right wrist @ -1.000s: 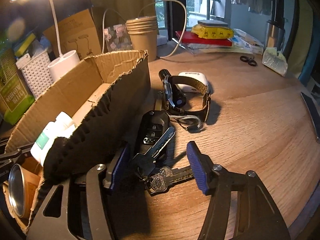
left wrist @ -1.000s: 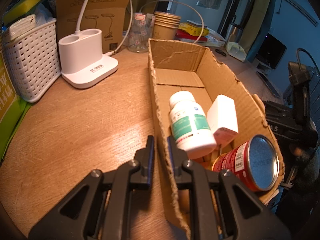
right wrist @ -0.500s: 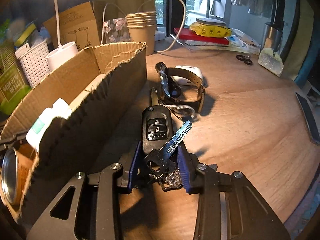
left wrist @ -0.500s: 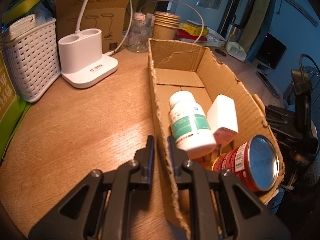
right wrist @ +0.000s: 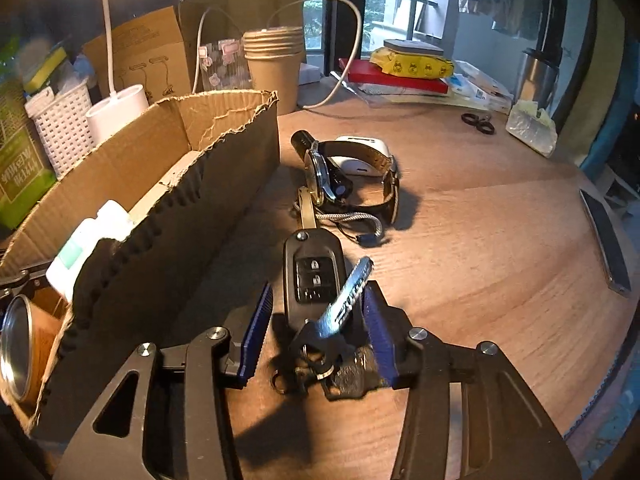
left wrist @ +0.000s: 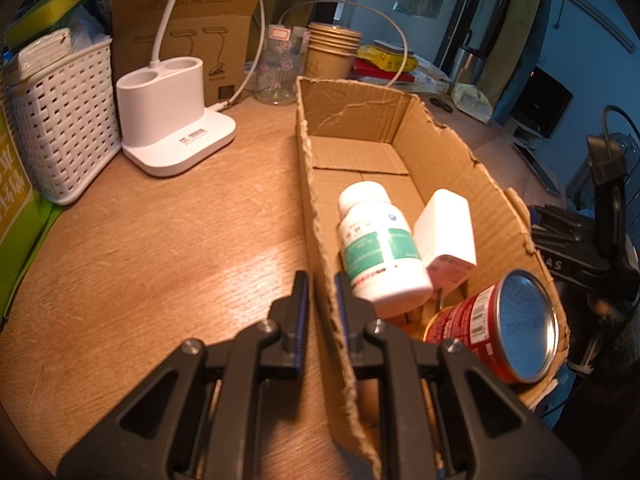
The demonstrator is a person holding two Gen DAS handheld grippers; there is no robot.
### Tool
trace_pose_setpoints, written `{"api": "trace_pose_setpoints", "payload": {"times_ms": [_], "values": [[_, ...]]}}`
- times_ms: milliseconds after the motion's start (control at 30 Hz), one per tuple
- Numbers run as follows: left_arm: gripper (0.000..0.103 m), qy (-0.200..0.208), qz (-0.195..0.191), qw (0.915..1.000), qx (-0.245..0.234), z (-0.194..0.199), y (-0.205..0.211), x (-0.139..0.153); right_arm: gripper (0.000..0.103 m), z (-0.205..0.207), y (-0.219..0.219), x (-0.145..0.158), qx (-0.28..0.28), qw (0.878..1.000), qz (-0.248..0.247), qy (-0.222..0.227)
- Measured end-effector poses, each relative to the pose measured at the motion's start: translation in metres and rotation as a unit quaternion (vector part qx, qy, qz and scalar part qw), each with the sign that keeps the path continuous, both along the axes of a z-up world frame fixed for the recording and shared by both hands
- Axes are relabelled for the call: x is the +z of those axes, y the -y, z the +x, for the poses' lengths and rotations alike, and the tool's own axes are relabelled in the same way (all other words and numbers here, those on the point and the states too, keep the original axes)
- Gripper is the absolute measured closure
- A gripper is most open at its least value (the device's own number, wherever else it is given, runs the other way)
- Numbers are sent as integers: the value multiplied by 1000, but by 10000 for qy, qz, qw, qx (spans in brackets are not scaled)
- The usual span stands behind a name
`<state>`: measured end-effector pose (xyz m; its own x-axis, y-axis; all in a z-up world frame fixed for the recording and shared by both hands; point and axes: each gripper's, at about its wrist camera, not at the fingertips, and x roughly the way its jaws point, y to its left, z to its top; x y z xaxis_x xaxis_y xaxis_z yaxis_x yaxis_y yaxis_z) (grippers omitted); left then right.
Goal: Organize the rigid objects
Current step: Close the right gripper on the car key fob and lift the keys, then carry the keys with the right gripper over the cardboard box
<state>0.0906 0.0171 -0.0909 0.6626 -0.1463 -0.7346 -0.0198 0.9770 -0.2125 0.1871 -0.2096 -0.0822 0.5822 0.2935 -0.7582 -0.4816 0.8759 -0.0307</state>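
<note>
A torn cardboard box (left wrist: 440, 168) lies on the wooden table, and my left gripper (left wrist: 320, 280) is shut on its near side wall. Inside the box lie a white pill bottle with a green label (left wrist: 380, 244), a small white box (left wrist: 446, 236) and a red can (left wrist: 500, 328). In the right wrist view, a car key fob with a bunch of keys (right wrist: 316, 280) lies on the table beside the box (right wrist: 180, 240). My right gripper (right wrist: 318, 292) straddles the bunch; its jaws are opening and the pads do not press on it. Farther back lie a wristwatch (right wrist: 352, 176), a white case (right wrist: 364, 156) and a small black flashlight (right wrist: 302, 140).
A white lamp base (left wrist: 172, 120) and a white woven basket (left wrist: 60, 128) stand left of the box. Stacked paper cups (left wrist: 332, 52) stand behind it. Scissors (right wrist: 478, 122) and a dark flat phone (right wrist: 604, 236) lie toward the table's right edge.
My right gripper closed around the key bunch, nudging it straight, and has since widened again. The left gripper and the box have not moved.
</note>
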Motion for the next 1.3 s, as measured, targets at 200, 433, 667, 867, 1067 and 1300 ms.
{"api": "trace_pose_setpoints", "payload": {"times_ms": [200, 433, 667, 867, 1067, 1300], "values": [[89, 1, -1, 10000, 2, 0, 0, 0, 55, 8, -7, -7, 39, 10000, -40, -18], [89, 0, 0, 10000, 0, 0, 0, 0, 65, 0, -3, -3, 86, 9999, -8, 90], [89, 0, 0, 10000, 1, 0, 0, 0, 65, -10, 3, 10, 77, 9996, 127, 236], [89, -1, -1, 10000, 1, 0, 0, 0, 65, -19, 6, 30, 109, 9986, 254, 450], [89, -1, -1, 10000, 0, 0, 0, 0, 65, -27, 7, 47, 125, 9973, 347, 640], [89, 0, 0, 10000, -1, 0, 0, 0, 65, -33, 5, 61, 168, 9957, 437, 802]]}}
